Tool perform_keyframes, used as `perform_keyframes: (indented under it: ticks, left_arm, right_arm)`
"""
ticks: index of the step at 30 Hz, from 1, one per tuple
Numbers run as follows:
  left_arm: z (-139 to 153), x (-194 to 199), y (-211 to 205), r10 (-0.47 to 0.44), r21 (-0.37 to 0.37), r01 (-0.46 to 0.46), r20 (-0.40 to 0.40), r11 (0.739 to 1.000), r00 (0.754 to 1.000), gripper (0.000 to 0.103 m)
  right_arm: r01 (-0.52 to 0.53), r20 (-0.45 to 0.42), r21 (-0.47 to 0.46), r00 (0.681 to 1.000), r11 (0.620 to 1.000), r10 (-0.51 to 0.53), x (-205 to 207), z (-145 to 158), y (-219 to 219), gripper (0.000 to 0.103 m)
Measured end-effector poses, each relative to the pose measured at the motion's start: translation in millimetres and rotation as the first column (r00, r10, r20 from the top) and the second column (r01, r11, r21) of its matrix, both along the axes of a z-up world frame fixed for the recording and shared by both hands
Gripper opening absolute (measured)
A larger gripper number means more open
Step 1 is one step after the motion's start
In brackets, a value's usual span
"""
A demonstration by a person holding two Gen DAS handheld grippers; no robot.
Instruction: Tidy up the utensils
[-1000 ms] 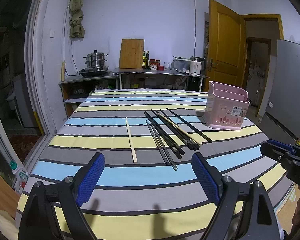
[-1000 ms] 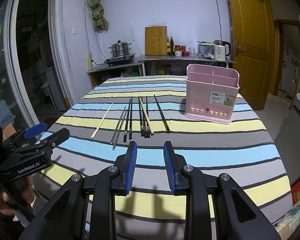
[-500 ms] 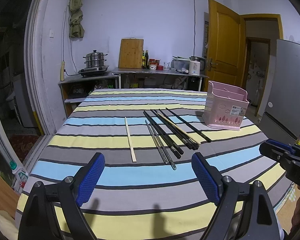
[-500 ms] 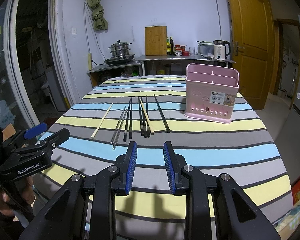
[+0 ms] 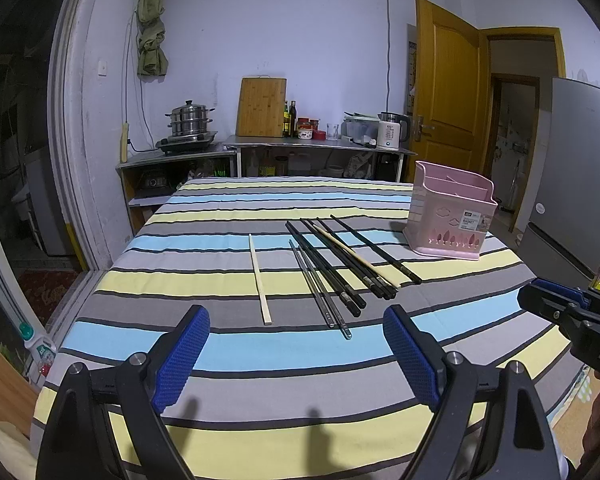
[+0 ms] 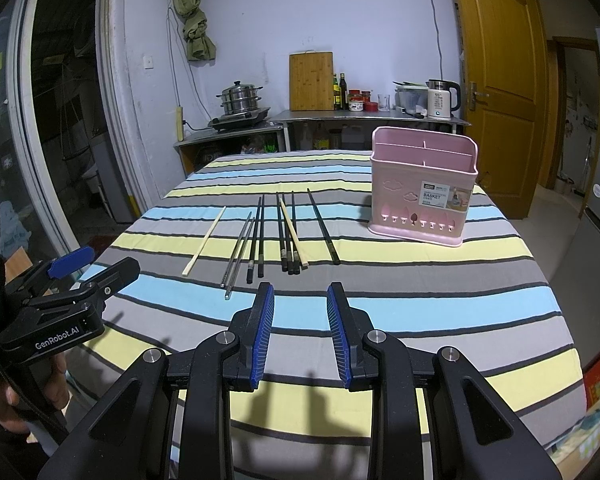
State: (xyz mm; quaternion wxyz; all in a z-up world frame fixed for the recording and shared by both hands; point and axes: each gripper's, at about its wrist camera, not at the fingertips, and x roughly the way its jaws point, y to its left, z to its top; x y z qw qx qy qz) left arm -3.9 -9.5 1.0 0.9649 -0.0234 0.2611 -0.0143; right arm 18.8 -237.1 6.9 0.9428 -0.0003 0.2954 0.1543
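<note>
a kitchen room with a pale wall, a steel counter (image 5: pixel 320 145) at the back and a yellow wooden door (image 6: pixel 500 60) on the right; in front stands a desk (image 5: pixel 236 344) under a striped cloth of blue, yellow and grey. at the left the left gripper (image 5: pixel 296 354) hovers above the near edge of the desk, its jaws spread wide and holding nothing. beyond them, apart from the tips, a single pale wooden chopstick (image 5: pixel 259 279) lies alone, its near end roughly between the two jaws in the left wrist view. just to its right lies a pair of thin metal chopsticks (image 5: pixel 319 290), then a bunch of black chopsticks (image 5: pixel 340 264) with one more pale stick laid across them. the right gripper (image 6: pixel 300 330) hangs over the near edge too, jaws narrowly parted with a clear gap, empty; the black bunch lies straight ahead, well short of contact. farthest right, a pink basket (image 6: pixel 422 196) stands upright on the desk, apart from the chopsticks.
</note>
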Motion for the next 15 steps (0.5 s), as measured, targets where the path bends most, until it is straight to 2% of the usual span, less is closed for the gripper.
perform_keyframes:
  ticks: [15]
  left_arm:
    - [-3.1,1.0,-1.8,-0.003,0.001,0.003,-0.01,1.0,1.0,0.089]
  right_arm:
    - [-0.001,-0.006,-0.001,1.0,1.0,0.001,0.0,0.0,0.6,0.028]
